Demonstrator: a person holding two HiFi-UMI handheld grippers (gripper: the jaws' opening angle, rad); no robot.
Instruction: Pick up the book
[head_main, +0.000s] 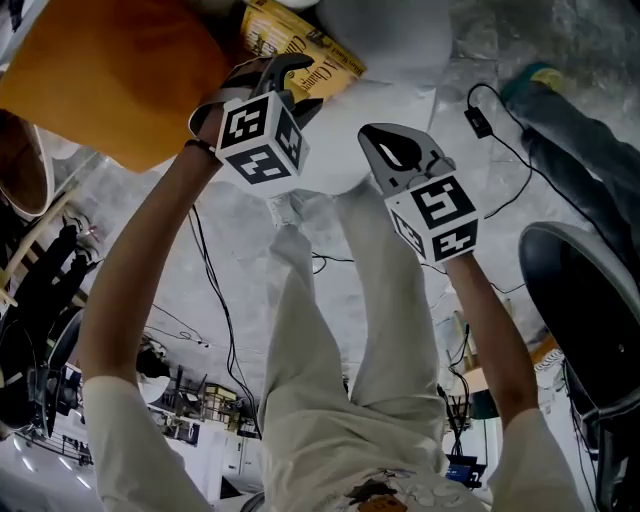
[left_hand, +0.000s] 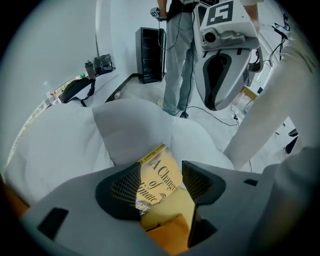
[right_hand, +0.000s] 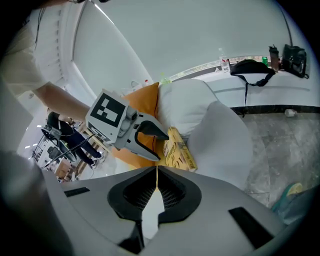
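The thin yellow paperback book (left_hand: 157, 182) lies tilted on soft stuff, with the big orange cloth cushion (head_main: 110, 70) on one side and the puffy white pillows (left_hand: 130, 125) on the other. The left claw (head_main: 290, 85) is right over it with its two jaws apart. The book shows in the gap between them, but the pads do not press on it, so nothing is held yet. The right claw (right_hand: 156, 175) is clenched tight with nothing in it and hangs well apart from the book. I think a push down could go wrong here, because the pillows are squashy and the book may sink or slide away. The cover looks smooth and a bit shiny, so it could slip out of a weak pinch. If the jaws catch only the front cover, the pages may flop open. They could also nip some cushion cloth by mistake. The book is flat with sharp corners. The cushion looks like plain, soft cloth. The inner faces of the jaws are dark and ribbed.
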